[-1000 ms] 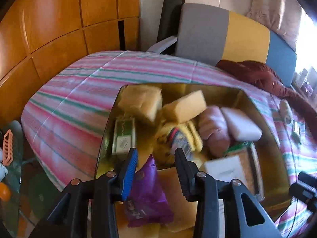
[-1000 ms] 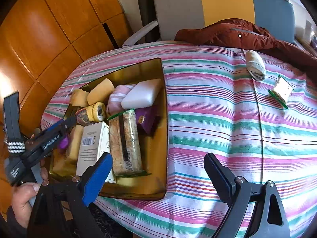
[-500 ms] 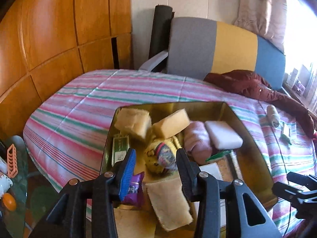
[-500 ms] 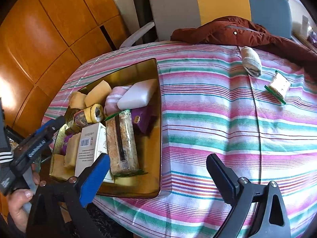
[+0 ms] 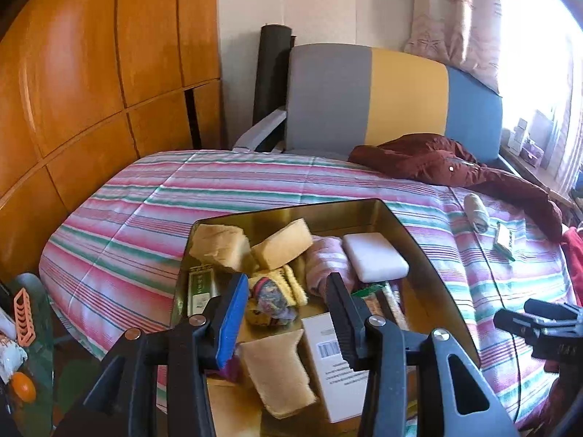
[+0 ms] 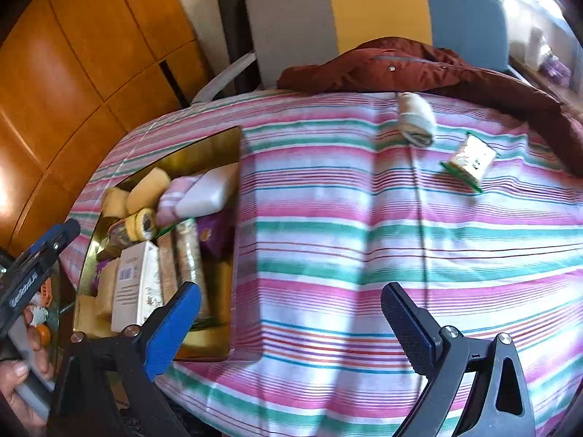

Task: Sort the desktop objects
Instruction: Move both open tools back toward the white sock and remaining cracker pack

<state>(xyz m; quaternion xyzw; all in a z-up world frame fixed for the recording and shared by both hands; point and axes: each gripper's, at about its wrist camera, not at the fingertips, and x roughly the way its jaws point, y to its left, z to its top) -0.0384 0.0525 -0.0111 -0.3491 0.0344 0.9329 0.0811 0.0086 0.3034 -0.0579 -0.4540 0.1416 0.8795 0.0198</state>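
A striped quilt (image 6: 364,240) in pink, white and green bands covers the surface. Behind it stands a chair (image 5: 368,98) with a backrest in grey, yellow and blue panels, a pale armrest (image 5: 260,133) at its side and a black rolled mat (image 5: 271,73) upright against the white wall. A dark red jacket (image 6: 419,69) lies crumpled over the far edge of the quilt. Orange wooden cabinet panels (image 5: 91,73) fill the left. A patterned curtain (image 5: 455,18) hangs by the bright window. Low on the left sit an orange ridged plastic piece (image 5: 22,317) and a small orange ball, perhaps a fruit (image 5: 23,391).
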